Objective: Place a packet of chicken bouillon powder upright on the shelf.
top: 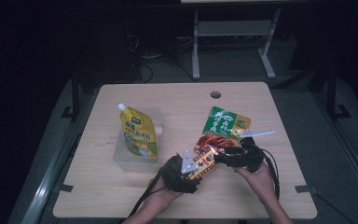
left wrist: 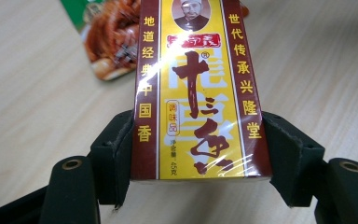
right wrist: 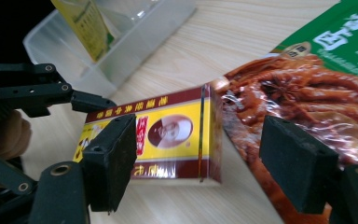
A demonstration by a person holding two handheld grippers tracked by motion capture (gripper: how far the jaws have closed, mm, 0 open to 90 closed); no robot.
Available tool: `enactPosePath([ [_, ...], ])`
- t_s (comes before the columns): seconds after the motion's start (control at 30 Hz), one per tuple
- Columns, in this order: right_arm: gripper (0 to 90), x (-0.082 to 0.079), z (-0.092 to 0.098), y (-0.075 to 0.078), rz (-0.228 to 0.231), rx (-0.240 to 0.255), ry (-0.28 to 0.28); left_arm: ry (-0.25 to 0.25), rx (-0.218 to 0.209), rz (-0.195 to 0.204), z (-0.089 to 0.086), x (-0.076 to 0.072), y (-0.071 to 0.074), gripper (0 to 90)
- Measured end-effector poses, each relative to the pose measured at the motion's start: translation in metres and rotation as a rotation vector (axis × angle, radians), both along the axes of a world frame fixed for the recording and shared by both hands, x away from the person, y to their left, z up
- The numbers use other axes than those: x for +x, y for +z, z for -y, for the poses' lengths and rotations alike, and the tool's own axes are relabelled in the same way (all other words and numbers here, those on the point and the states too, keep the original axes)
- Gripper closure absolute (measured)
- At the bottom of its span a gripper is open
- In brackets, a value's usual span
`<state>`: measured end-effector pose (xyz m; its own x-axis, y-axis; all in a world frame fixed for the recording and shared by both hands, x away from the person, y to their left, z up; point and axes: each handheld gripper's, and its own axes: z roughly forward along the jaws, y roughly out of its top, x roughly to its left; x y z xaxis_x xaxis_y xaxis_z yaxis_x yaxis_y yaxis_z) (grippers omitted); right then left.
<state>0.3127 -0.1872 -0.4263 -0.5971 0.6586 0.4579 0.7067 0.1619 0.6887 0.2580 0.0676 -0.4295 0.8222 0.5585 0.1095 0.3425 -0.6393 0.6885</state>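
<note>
A yellow and maroon seasoning box (top: 206, 161) (left wrist: 198, 93) (right wrist: 168, 135) is held at its near end by my left gripper (top: 193, 170) (left wrist: 196, 156), whose pads press on its two long sides. In the right gripper view the box hangs a little above the tabletop, with its shadow underneath. My right gripper (top: 221, 158) (right wrist: 205, 161) stands open just beyond the box's far end, jaws wide apart and touching nothing. A green and red snack packet (top: 226, 126) (right wrist: 307, 93) (left wrist: 112, 42) lies flat right behind the box.
A yellow spout pouch (top: 137, 133) (right wrist: 86, 28) stands in a clear plastic container (top: 121, 161) (right wrist: 135, 42) to the left. A small white strip (top: 258, 134) lies by the packet. A round cable hole (top: 216, 94) sits near the table's far edge.
</note>
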Motion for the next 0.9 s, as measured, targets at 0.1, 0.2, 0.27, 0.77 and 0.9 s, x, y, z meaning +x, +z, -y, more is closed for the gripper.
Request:
enactPosePath([
  [0.1, 26.4, 0.005, -0.002, 0.000, -0.027, 0.024, 0.013, 0.010, -0.008, 0.022, -0.002, 0.001, 0.004, 32.4],
  [0.2, 26.0, 0.012, -0.005, -0.001, -0.054, 0.040, 0.019, 0.019, -0.013, 0.041, -0.003, 0.001, 0.008, 32.4],
  [0.27, 25.9, 0.015, -0.006, -0.003, -0.073, 0.055, 0.023, 0.026, -0.020, 0.050, -0.004, 0.000, 0.009, 32.4],
  [0.77, 36.7, 0.028, -0.011, -0.013, -0.230, 0.245, 0.070, 0.048, -0.061, 0.083, -0.004, 0.002, 0.013, 32.4],
  [0.9, 42.3, 0.028, -0.013, -0.013, -0.237, 0.242, 0.077, 0.050, -0.059, 0.076, -0.003, 0.002, 0.012, 32.3],
])
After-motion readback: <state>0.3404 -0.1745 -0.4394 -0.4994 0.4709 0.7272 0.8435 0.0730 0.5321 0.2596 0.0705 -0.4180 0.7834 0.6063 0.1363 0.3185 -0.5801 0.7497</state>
